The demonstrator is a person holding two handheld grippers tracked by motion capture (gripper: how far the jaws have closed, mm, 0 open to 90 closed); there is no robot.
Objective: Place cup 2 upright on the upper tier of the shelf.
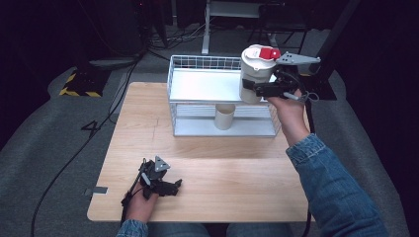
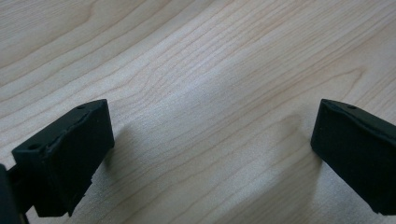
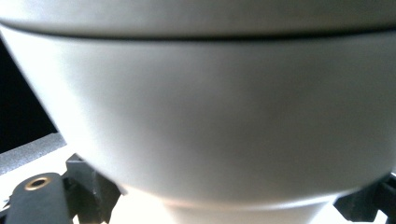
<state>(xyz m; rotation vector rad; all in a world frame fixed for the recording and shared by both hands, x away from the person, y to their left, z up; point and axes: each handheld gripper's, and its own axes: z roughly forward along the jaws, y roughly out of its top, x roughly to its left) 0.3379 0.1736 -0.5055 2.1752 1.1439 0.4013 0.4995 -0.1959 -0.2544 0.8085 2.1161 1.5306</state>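
progress: white lidded canister (image 1: 255,74) with red lid tab was gripped and lifted, held over the right end of the wire rack's (image 1: 197,63) top shelf; judged mid-placement, not yet set down.
remaining: probably lower it onto the top shelf and release.
canister: upright, off the shelf as far as the high view showed; its pale wall sat right up against the right gripper view's camera.
right gripper (image 1: 262,90): jaws clamped on the canister's side, below the lid.
right arm: denim sleeve (image 1: 331,187) stretched forward to the far right, hand raised at rack-top height.
left gripper (image 1: 160,180): jaws spread wide, holding nothing, resting on the wooden table (image 1: 212,168) at the near left.
lower shelf: beige cup (image 1: 225,116) stood upright, apart from the canister.
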